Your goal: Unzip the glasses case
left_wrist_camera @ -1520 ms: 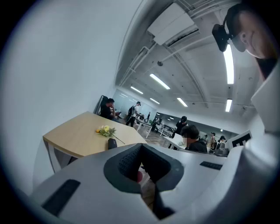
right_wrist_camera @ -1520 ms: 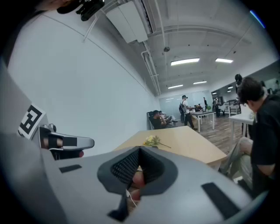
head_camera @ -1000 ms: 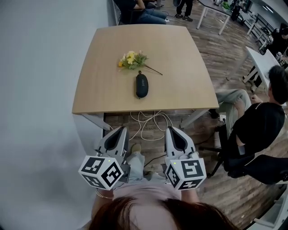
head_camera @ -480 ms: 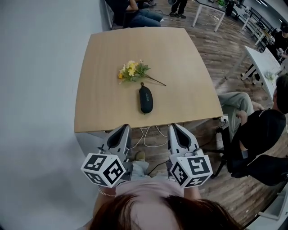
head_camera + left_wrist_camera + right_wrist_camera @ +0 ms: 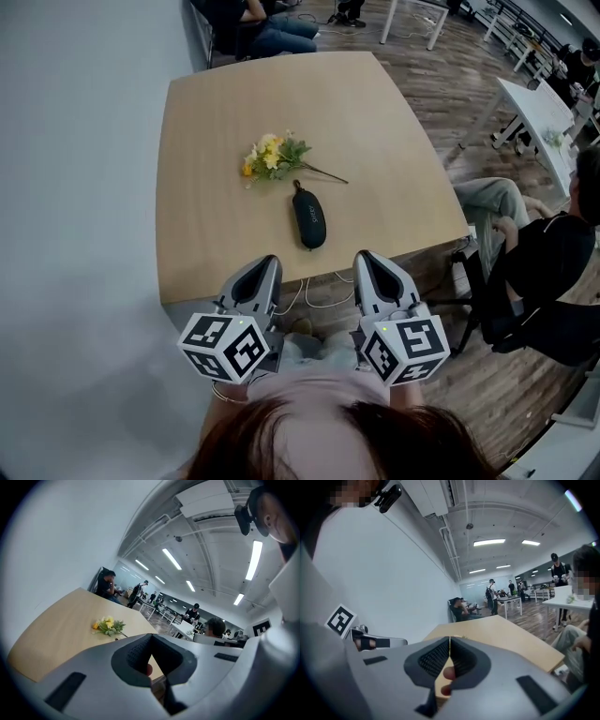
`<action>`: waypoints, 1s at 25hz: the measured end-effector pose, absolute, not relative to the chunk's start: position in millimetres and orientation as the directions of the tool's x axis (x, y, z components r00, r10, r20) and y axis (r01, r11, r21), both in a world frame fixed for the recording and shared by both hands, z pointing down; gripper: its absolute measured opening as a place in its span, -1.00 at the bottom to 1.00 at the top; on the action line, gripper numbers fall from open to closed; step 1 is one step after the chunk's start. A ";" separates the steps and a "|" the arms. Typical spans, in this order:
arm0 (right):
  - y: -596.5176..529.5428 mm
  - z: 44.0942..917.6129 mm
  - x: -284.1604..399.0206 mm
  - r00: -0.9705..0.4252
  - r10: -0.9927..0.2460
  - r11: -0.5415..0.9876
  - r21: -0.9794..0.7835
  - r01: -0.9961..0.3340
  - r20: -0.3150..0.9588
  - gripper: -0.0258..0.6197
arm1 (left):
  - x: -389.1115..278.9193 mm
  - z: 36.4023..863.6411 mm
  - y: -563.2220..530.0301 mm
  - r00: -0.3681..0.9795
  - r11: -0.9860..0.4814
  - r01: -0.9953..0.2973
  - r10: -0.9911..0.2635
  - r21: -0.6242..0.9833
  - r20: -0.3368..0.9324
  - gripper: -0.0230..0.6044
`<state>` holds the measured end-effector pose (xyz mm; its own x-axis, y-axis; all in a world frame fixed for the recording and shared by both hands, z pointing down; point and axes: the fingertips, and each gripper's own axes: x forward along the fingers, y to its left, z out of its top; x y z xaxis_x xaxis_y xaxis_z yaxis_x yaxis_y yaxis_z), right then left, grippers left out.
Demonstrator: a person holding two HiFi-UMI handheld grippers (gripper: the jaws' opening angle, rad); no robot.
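Glasses case point(image 5: 310, 218) lies closed on the table point(image 5: 202, 141) beside the flower sprig point(image 5: 272, 156), and with my left gripper point(image 5: 266, 264) and right gripper point(image 5: 366, 259) both pressed together, empty, short of the table's edge, I'd open 1 to pin it and 1 for the zipper pull.

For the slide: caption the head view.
Left gripper and right gripper, shut, hover before a table bearing a glasses case beside yellow flowers.

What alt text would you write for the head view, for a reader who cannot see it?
A closed dark glasses case lies untouched on a wooden table, beside a small bunch of yellow flowers. The person's left gripper and right gripper, both shut and empty, point at the table's near edge, short of the case.
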<state>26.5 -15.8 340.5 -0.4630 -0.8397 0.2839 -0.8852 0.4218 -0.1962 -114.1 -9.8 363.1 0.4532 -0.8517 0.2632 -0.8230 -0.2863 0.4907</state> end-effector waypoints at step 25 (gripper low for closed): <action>-111.4 361.3 47.2 -0.505 -0.807 0.462 -0.206 -0.863 0.306 -0.78 | -98.1 445.1 -96.8 0.458 -0.184 -0.818 -0.783 0.545 0.422 -0.86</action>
